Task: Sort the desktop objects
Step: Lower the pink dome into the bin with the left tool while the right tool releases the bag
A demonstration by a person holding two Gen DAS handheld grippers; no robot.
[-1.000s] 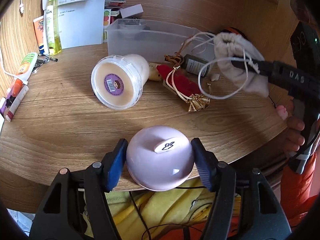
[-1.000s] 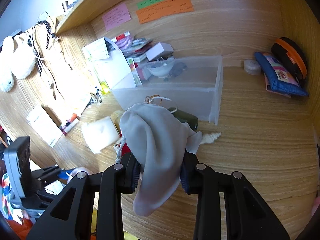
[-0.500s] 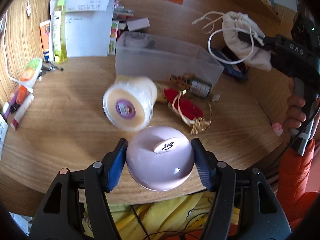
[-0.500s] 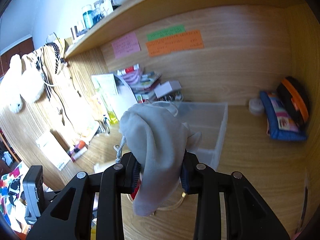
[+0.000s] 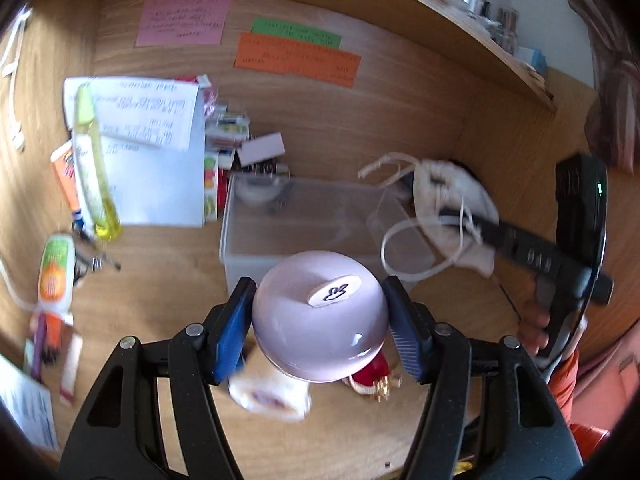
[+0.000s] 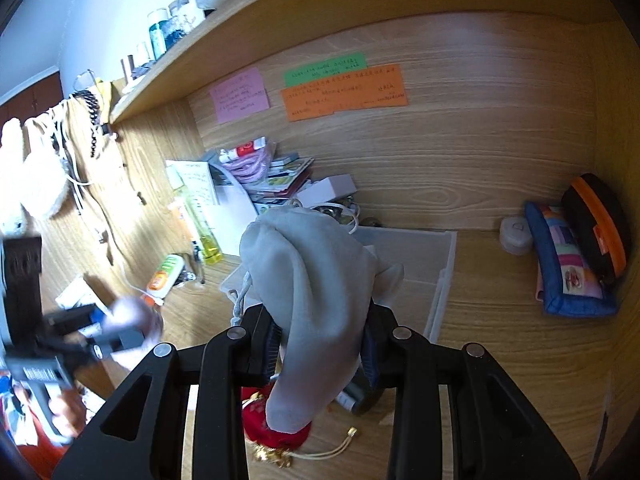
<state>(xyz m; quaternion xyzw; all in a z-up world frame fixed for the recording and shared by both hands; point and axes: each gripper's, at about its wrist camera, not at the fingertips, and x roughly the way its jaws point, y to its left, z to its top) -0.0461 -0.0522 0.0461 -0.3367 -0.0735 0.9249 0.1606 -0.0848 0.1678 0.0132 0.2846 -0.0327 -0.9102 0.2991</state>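
Wooden desk (image 6: 500, 344) with clear plastic bin (image 6: 440, 276), blue pouch (image 6: 568, 276), red ornament (image 6: 276, 432), lotion tube (image 5: 56, 272)

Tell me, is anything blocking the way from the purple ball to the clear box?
Nothing visible does. The pale purple ball, clamped in the left hand-held gripper, hangs just in front of the clear plastic bin. The bin's top is open, with only a small white dish at its far end.

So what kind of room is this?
Probably a study desk at home: sticky notes on the wooden back panel, a shelf above, and pencil cases in the corner.
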